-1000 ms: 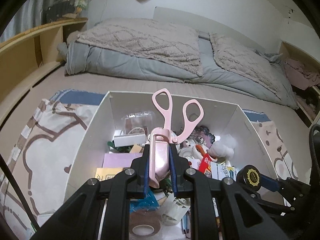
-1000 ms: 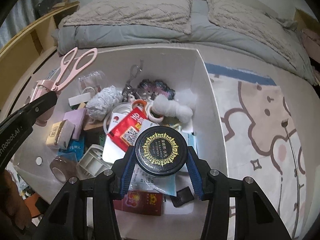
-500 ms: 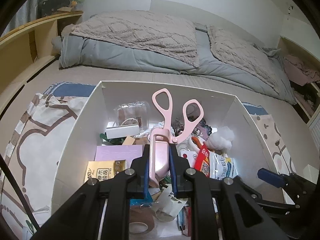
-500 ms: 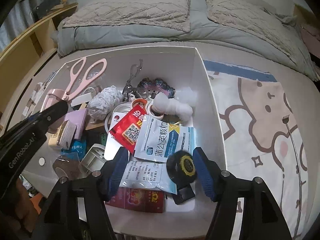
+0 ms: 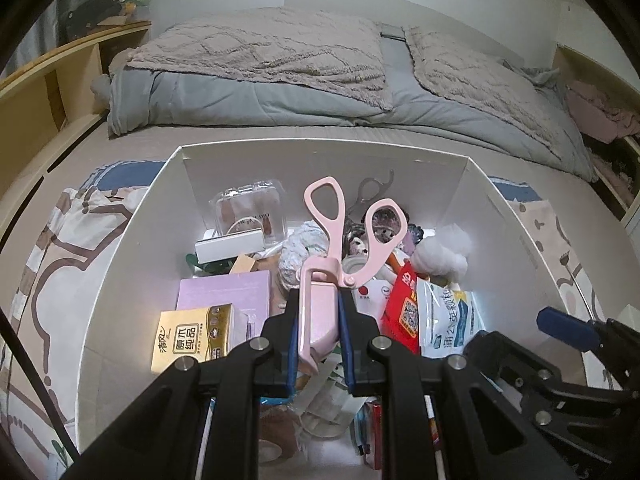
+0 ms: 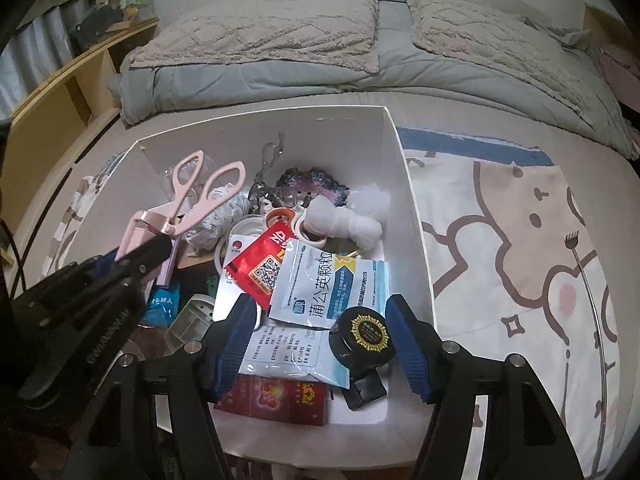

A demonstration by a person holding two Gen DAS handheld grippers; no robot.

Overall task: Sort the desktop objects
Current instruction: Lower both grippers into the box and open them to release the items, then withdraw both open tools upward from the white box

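Note:
My left gripper (image 5: 319, 340) is shut on the sheathed blade end of pink scissors (image 5: 328, 256), held handles-up over the white box (image 5: 132, 248). The scissors also show in the right wrist view (image 6: 188, 208). My right gripper (image 6: 322, 344) is open over the box's near right corner. A round black jar with a gold label (image 6: 366, 338) lies between its fingers on a white sachet (image 6: 328, 280), free of both pads. The box holds a red packet (image 6: 264, 264), a white cloth bundle (image 6: 344, 224), a purple box (image 5: 224, 300) and a yellow tissue pack (image 5: 192, 340).
The box sits on a patterned cloth (image 6: 520, 240) over a low table. A thin metal back scratcher (image 6: 588, 300) lies on the cloth at right. A bed with grey bedding (image 5: 280, 80) is behind, wooden shelves (image 5: 40, 88) at left.
My right gripper has opened and let go of the black jar, which dropped into the box's near right corner. My left gripper keeps holding the scissors and has lowered slightly toward the box.

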